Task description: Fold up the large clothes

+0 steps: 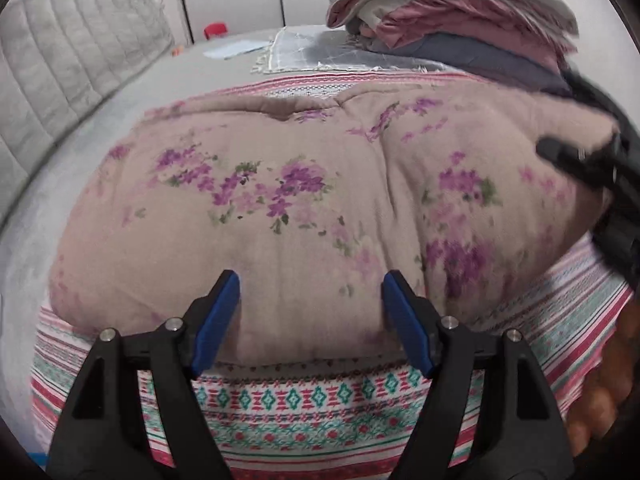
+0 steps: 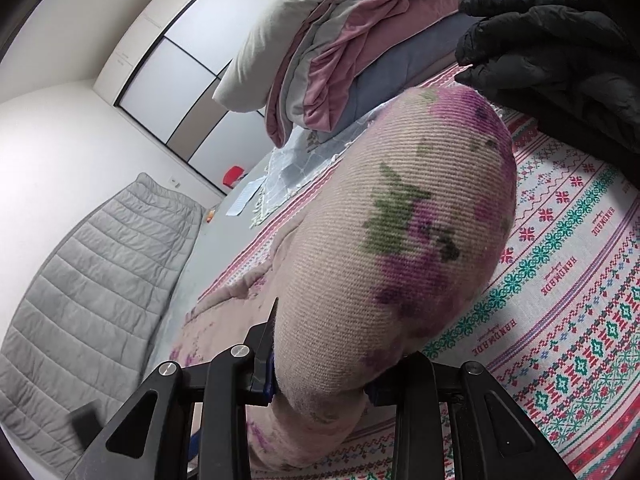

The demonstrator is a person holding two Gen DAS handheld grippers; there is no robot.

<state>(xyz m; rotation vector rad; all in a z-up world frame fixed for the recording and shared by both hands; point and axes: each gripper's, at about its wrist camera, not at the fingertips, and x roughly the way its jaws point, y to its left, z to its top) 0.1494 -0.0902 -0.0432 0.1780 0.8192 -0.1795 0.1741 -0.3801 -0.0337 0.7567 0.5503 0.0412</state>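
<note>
A thick beige padded garment with purple flowers (image 1: 304, 208) lies folded in a puffy bundle on a patterned striped cloth (image 1: 304, 404). My left gripper (image 1: 310, 312) is open, its blue-padded fingers (image 1: 216, 320) just above the bundle's near edge, holding nothing. My right gripper (image 2: 320, 380) is shut on a bulging fold of the same garment (image 2: 400, 216), which fills the space between its jaws and hides the fingertips. The right gripper also shows in the left wrist view (image 1: 592, 168), at the bundle's right end.
A stack of folded pink, grey and white bedding (image 1: 448, 12) stands behind the bundle. A black puffer jacket (image 2: 560, 52) lies at the right. A grey quilted mattress (image 2: 92, 264) leans on the wall at left. A pale fringed cloth (image 1: 332, 52) lies on the grey floor.
</note>
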